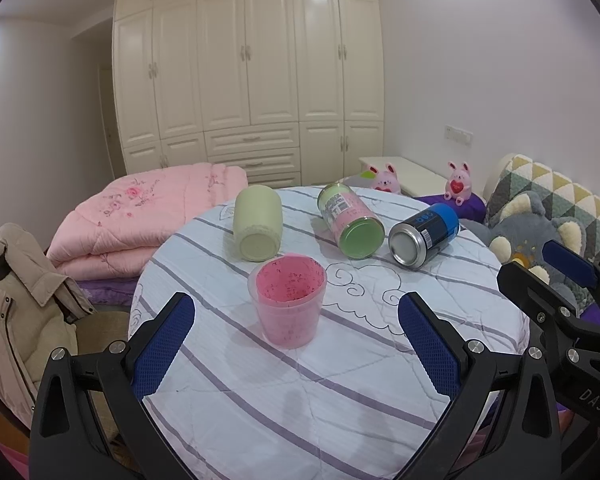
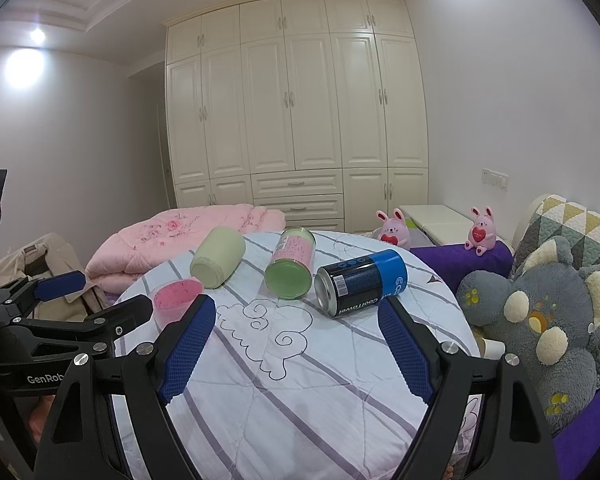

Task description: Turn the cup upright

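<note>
Left wrist view: your left gripper (image 1: pixel 296 344) is spread wide and holds nothing, its blue pads flanking the pink cup (image 1: pixel 288 304), which stands mouth-up on the striped round table (image 1: pixel 260 420). The wide gap looks like clearance around a cup that needs no more turning. Behind it the pale green cup (image 1: pixel 257 223), the pink-labelled jar (image 1: pixel 350 220) and the blue-capped can (image 1: pixel 424 236) lie on their sides, bases toward you.

Right wrist view: your right gripper (image 2: pixel 296 344) is likewise spread and empty, aimed at bare cloth short of the can (image 2: pixel 360 282). The pink cup (image 2: pixel 176 300) sits at far left, beside your other gripper.
</note>
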Tool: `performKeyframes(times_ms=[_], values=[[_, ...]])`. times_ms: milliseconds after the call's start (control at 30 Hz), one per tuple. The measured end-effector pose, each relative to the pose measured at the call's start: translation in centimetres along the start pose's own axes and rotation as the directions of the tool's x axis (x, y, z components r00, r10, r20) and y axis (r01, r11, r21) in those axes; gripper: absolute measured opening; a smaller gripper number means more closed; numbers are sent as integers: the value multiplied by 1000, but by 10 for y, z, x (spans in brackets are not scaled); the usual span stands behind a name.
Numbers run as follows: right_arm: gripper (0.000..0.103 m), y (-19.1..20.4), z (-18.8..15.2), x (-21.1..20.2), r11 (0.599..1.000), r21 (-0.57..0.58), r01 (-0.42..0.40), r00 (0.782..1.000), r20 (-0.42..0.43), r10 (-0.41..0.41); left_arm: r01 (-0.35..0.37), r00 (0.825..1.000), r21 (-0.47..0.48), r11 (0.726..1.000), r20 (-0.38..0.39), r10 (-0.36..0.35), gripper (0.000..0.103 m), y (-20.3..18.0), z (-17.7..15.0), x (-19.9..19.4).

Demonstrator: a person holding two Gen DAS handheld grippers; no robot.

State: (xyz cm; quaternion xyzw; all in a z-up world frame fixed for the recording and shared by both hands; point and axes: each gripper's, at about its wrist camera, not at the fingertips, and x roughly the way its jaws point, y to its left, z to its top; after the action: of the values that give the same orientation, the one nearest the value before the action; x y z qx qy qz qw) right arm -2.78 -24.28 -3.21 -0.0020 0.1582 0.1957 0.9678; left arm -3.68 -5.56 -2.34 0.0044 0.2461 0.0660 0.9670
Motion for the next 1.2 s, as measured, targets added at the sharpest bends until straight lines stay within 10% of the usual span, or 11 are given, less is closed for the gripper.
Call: performKeyframes(times_ms=[1200], values=[[85,1,0,9,1000,-13,7,1000,-30,-7,0,1000,3,1000,-3,0,103,1,-2,3]])
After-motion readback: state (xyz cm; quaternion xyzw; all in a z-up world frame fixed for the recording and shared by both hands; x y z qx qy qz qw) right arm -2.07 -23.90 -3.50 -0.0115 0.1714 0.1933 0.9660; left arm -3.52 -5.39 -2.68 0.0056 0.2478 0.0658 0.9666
